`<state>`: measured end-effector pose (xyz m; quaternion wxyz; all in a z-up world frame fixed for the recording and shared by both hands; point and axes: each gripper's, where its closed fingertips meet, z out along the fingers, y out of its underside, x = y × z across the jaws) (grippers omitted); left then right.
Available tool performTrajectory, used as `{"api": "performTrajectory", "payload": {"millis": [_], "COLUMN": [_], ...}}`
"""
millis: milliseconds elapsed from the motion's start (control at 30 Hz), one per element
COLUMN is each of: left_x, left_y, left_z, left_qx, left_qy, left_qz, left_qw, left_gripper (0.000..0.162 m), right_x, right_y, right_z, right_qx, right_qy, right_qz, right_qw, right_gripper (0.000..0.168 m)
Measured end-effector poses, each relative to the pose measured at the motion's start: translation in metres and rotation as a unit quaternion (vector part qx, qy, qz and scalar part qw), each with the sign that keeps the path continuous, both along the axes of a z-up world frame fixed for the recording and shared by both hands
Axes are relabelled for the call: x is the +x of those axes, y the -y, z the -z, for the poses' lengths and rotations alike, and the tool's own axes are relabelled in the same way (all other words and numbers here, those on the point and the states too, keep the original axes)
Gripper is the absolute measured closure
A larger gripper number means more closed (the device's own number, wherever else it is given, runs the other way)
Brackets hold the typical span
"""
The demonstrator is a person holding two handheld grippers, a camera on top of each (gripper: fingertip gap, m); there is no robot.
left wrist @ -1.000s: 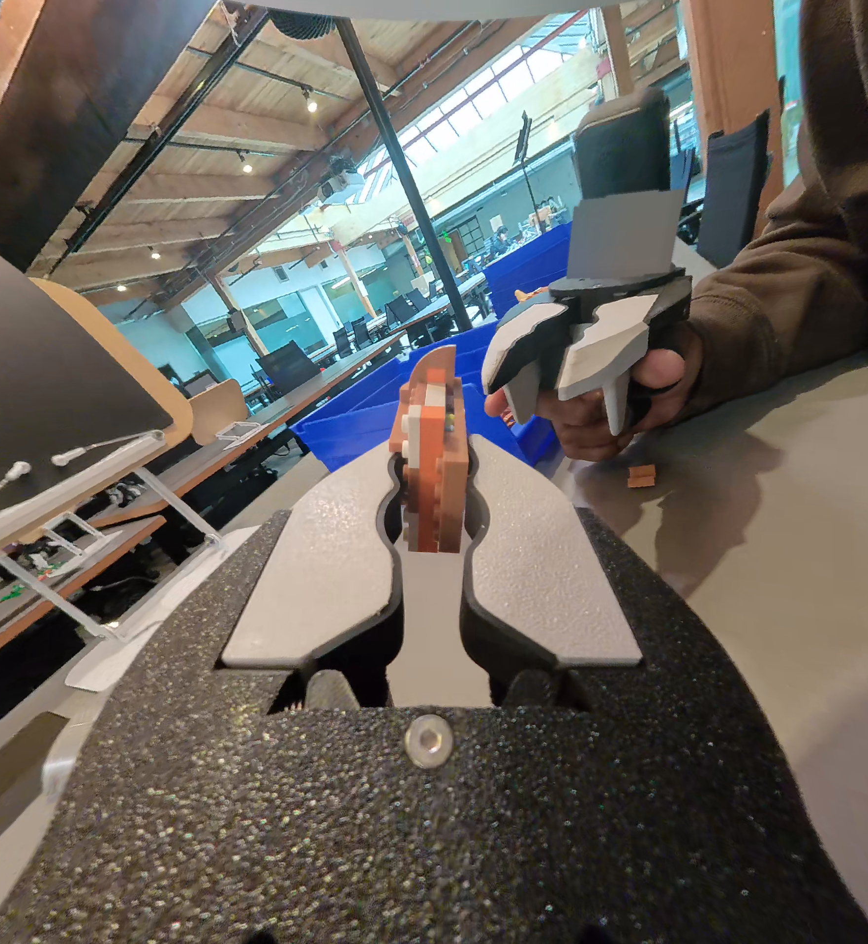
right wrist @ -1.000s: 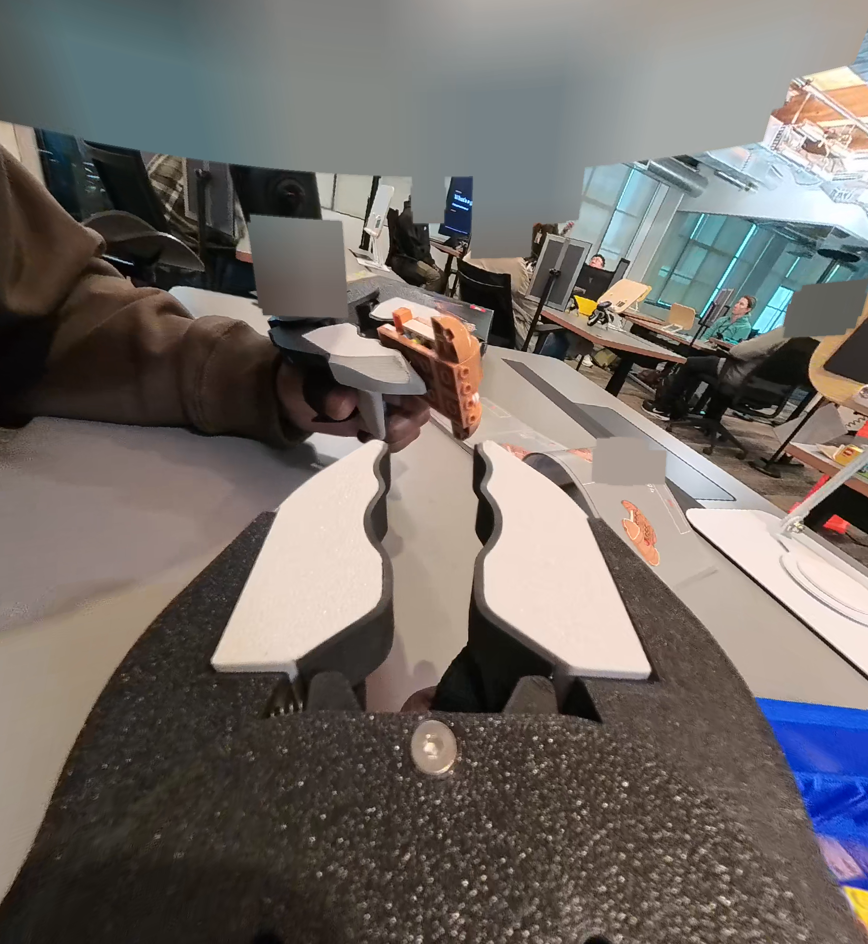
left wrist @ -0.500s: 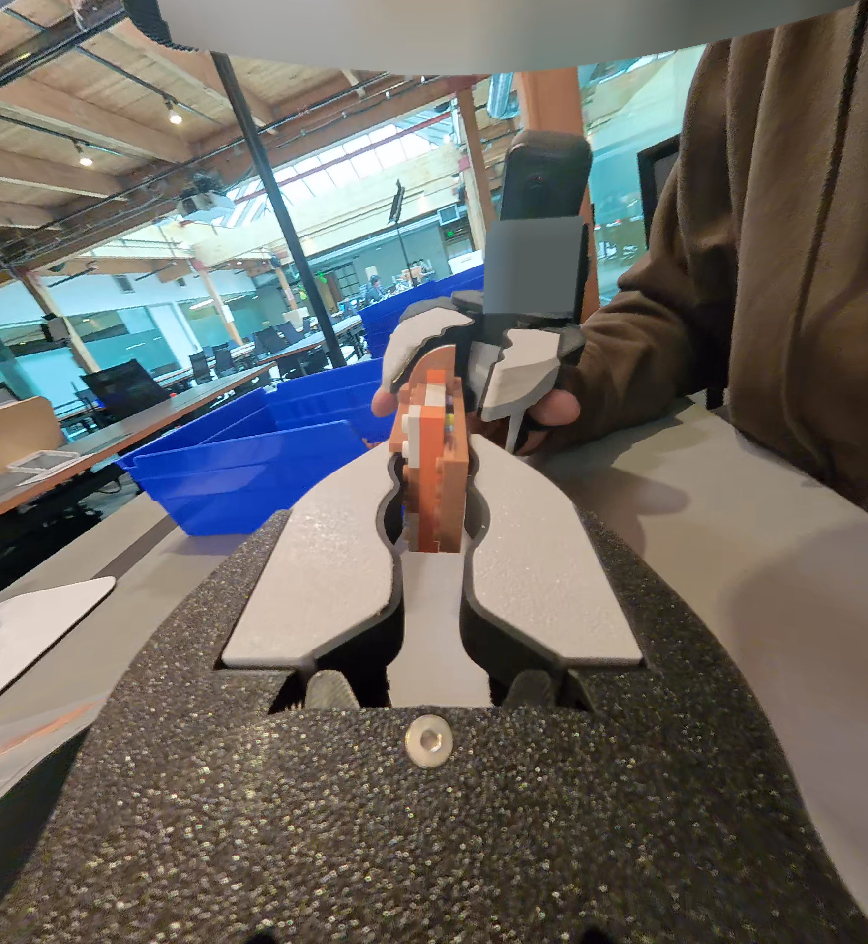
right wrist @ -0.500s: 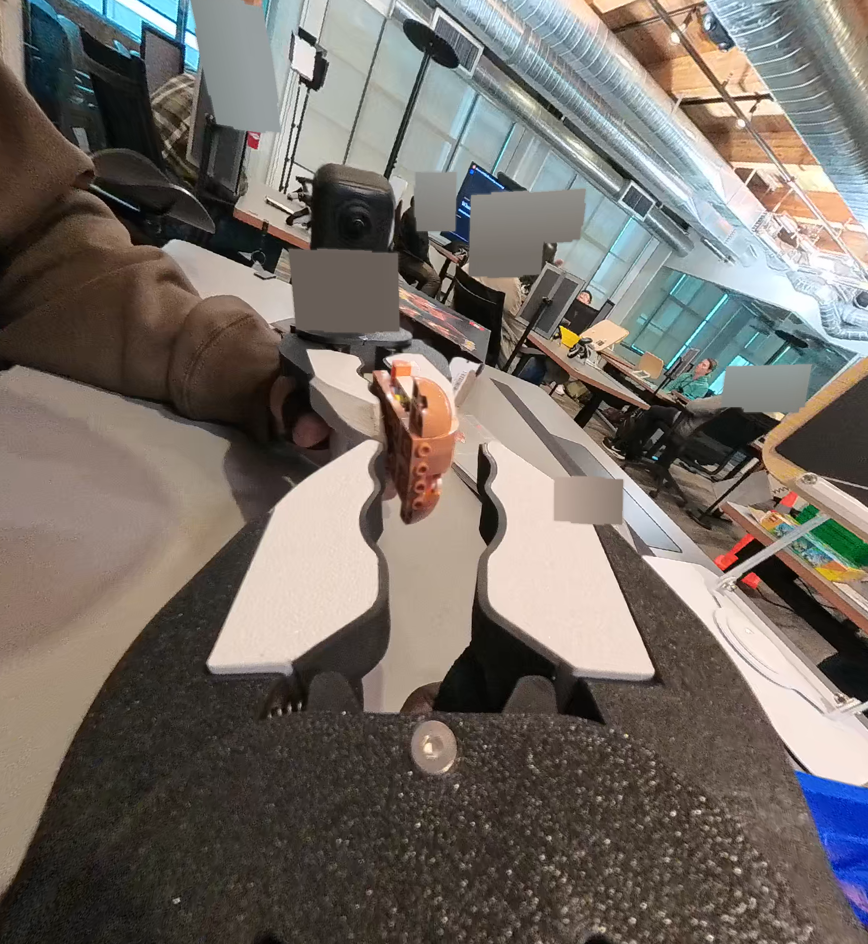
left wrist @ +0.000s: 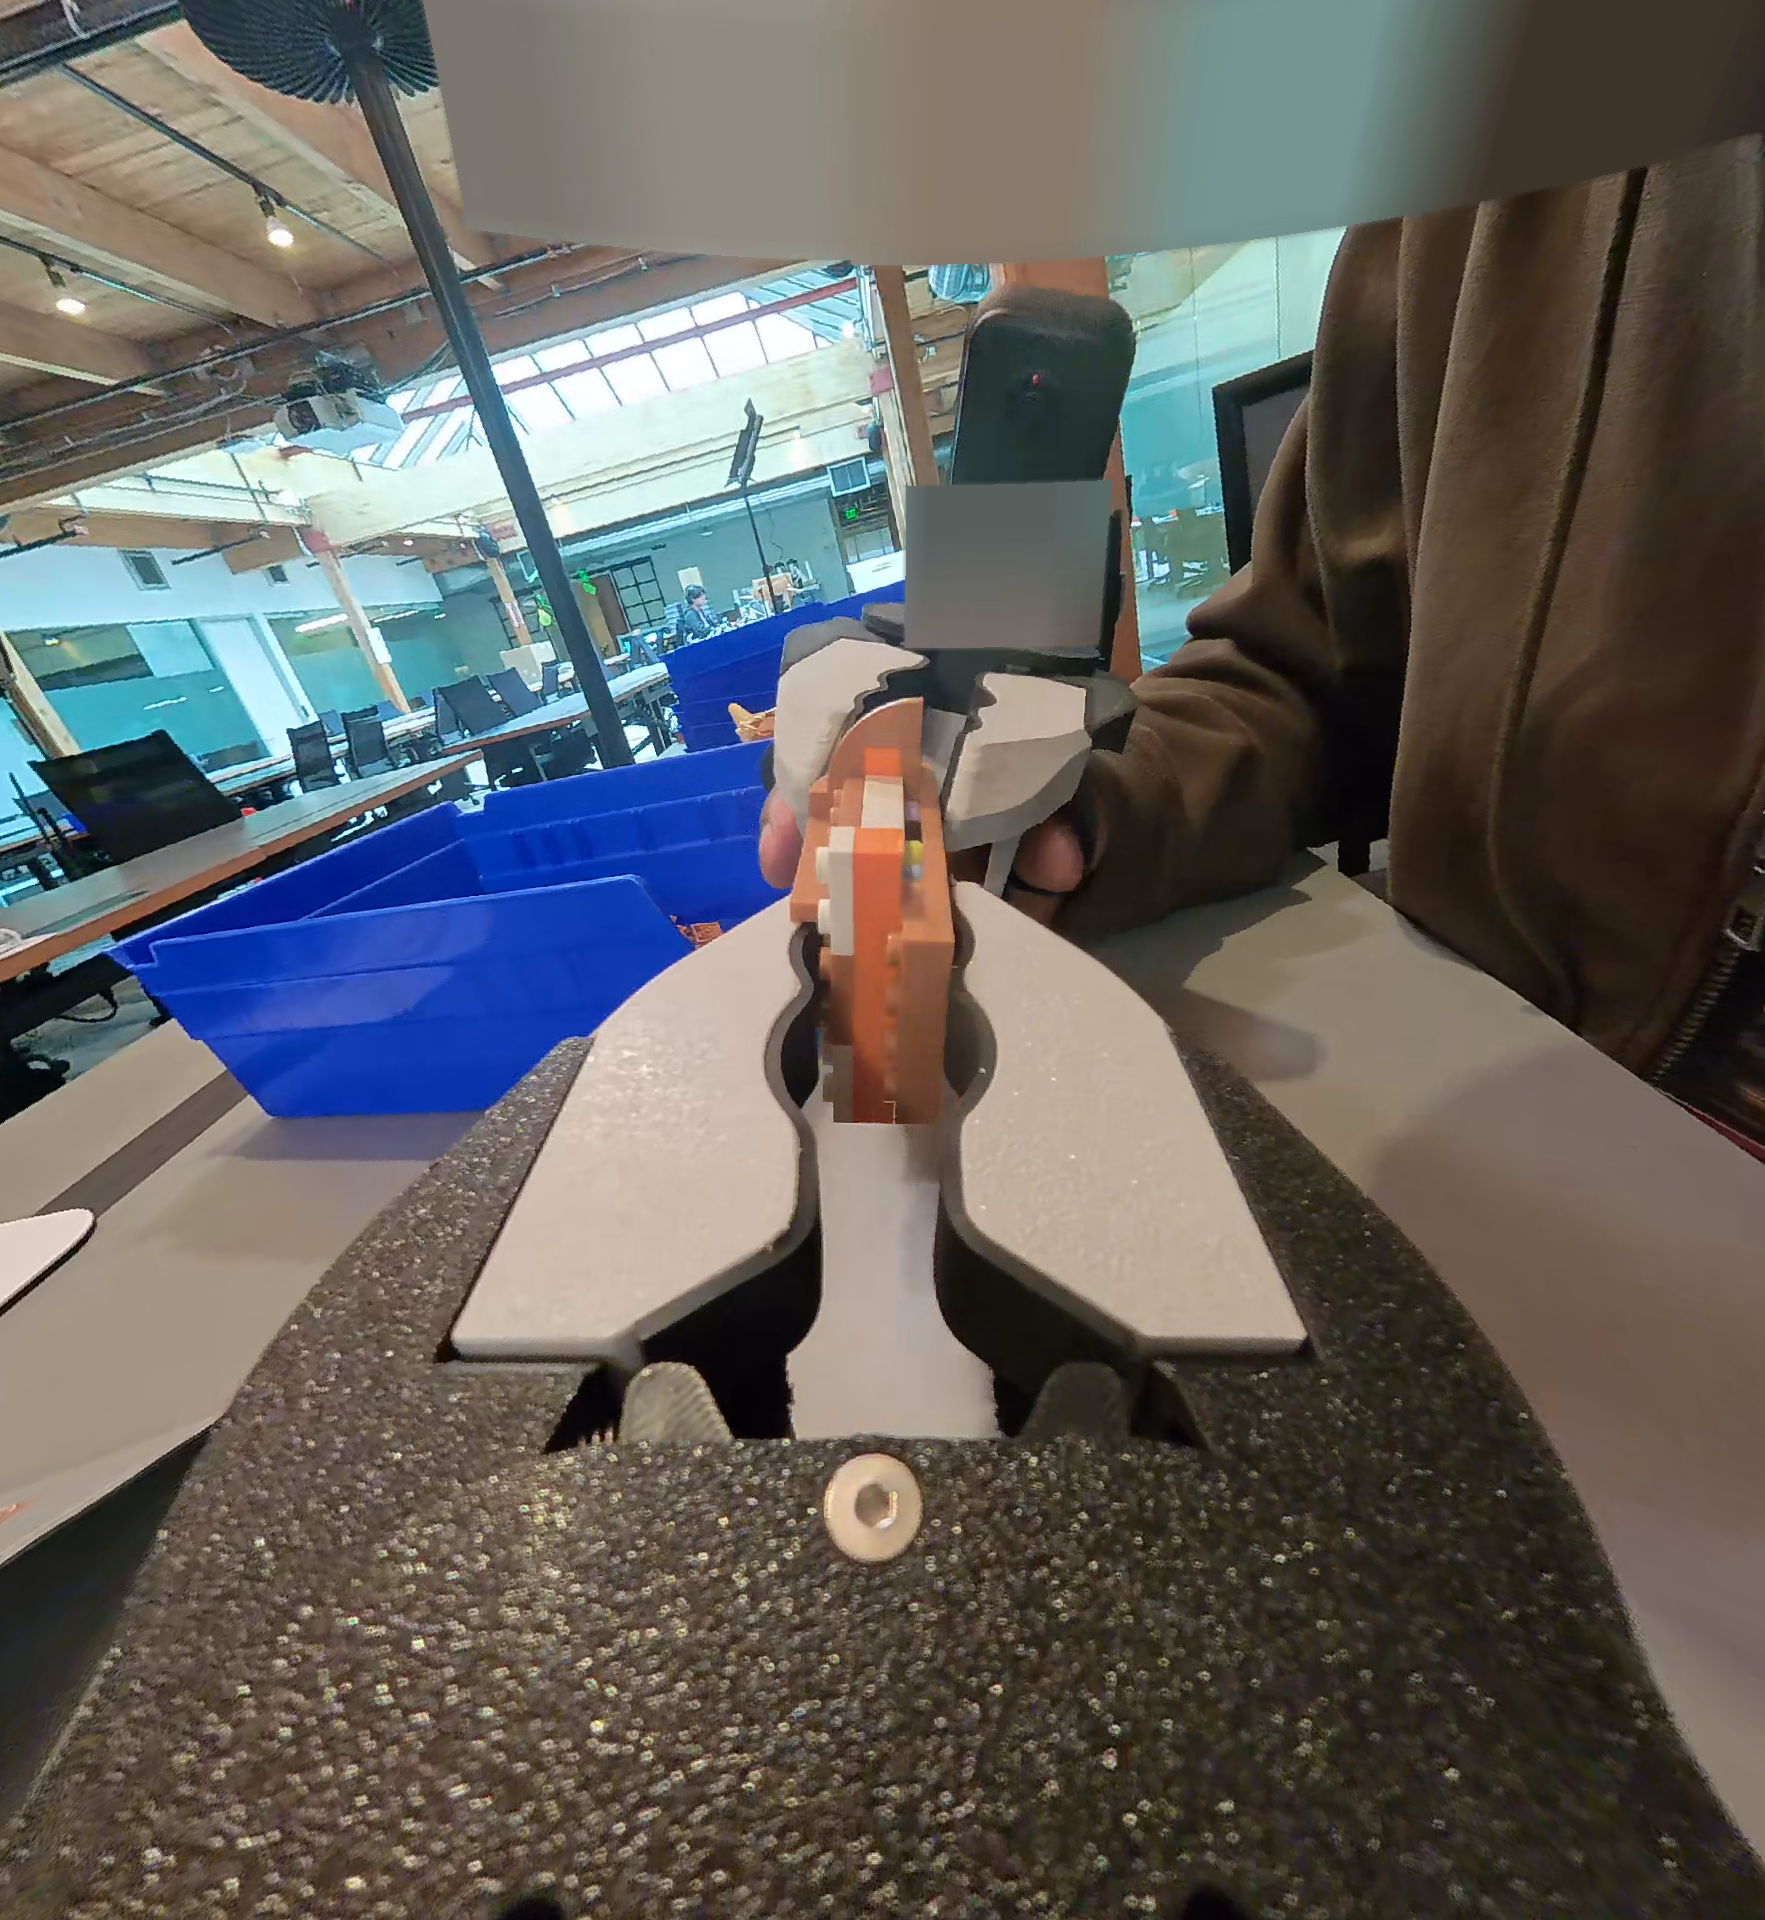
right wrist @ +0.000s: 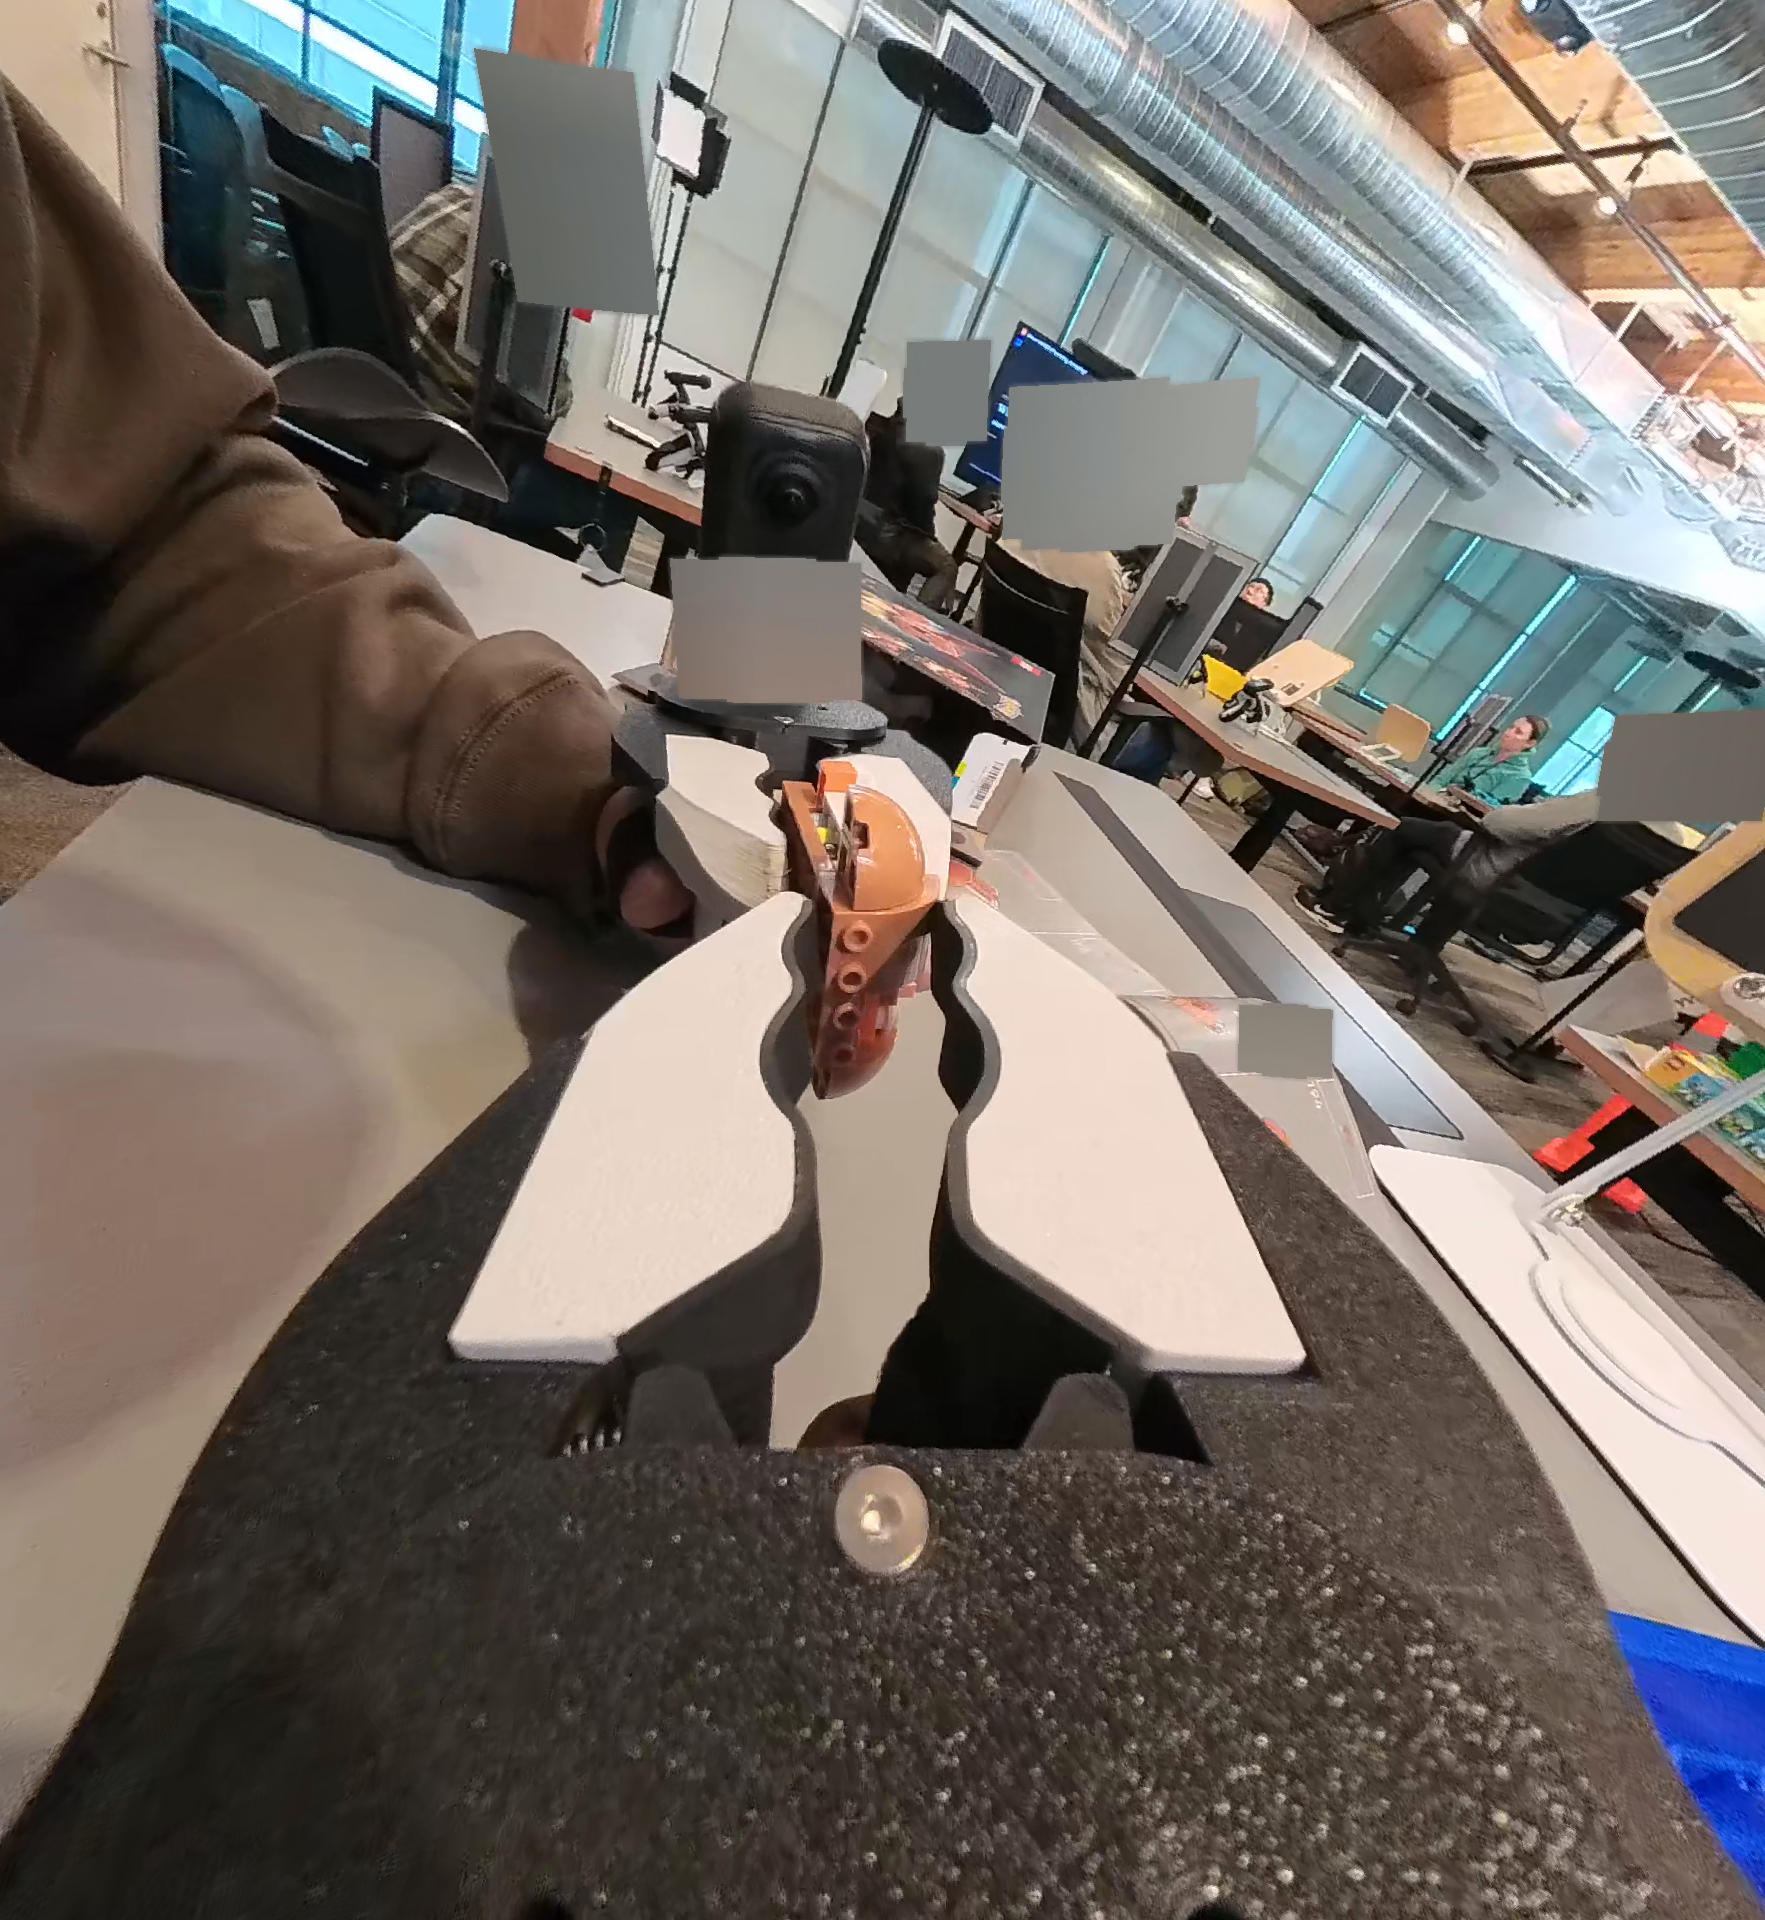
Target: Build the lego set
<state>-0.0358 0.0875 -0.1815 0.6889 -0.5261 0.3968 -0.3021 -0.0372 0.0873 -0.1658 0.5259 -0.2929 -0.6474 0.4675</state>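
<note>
Clamping lego model [left wrist: 883,935], left tool [left wrist: 878,935] faces parted right tool [right wrist: 873,925].

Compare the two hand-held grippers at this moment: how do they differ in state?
The left hand-held gripper is shut on the orange-brown lego assembly; the right hand-held gripper is open, its fingers on either side of the assembly without visible clamping. The left holds something; the right holds nothing. Both have pale grey fingers and face each other above the grey table.

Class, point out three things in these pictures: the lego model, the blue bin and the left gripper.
lego model [left wrist: 883,956]: left wrist view, on its orange side.
blue bin [left wrist: 421,997]: left wrist view, on its front wall.
left gripper [left wrist: 883,925]: left wrist view, midway between its fingertips.
</note>
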Motion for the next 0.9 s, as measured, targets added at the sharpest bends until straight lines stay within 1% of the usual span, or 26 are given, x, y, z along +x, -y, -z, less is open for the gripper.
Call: {"api": "performTrajectory", "payload": {"millis": [133, 233, 267, 333, 400, 633, 767, 833, 900], "left_x": [-0.001, -0.004, -0.006, -0.013, -0.02, -0.017, -0.024, -0.027, -0.03], "left_y": [-0.001, -0.005, -0.006, -0.007, -0.008, 0.001, 0.008, 0.011, 0.012], "left_z": [0.0, -0.002, -0.004, -0.013, -0.022, -0.04, -0.055, -0.059, -0.062], "left_qx": [-0.003, -0.006, -0.007, -0.014, -0.025, -0.055, -0.077, -0.087, -0.088], "left_qy": [0.003, 0.012, 0.022, 0.06, 0.104, 0.206, 0.292, 0.318, 0.332], "left_qz": [-0.002, -0.014, -0.017, -0.018, -0.012, 0.057, 0.121, 0.149, 0.161], "left_qw": [1.0, 1.0, 1.0, 0.998, 0.994, 0.975, 0.946, 0.932, 0.925], "left_gripper": [0.142, 0.142, 0.142, 0.142, 0.142, 0.142, 0.142, 0.142, 0.142], "right_x": [-0.001, -0.003, -0.003, -0.003, -0.004, -0.006, -0.005, -0.004, -0.003], "right_y": [-0.001, -0.005, -0.006, -0.008, -0.011, -0.008, -0.01, -0.011, -0.009], "right_z": [0.0, -0.001, -0.002, -0.003, -0.003, 0.0, -0.003, -0.006, -0.009], "right_qx": [-0.011, -0.019, -0.021, -0.03, -0.041, -0.073, -0.083, -0.091, -0.095], "right_qy": [0.0, -0.008, -0.012, -0.012, -0.006, 0.013, 0.011, 0.005, -0.001], "right_qz": [-0.001, 0.019, 0.025, 0.027, 0.031, 0.024, 0.02, 0.018, 0.013], "right_qw": [1.0, 1.0, 0.999, 0.999, 0.999, 0.997, 0.996, 0.996, 0.995], "right_gripper": [0.148, 0.147, 0.146, 0.134, 0.132, 0.135, 0.137, 0.138, 0.139]}}
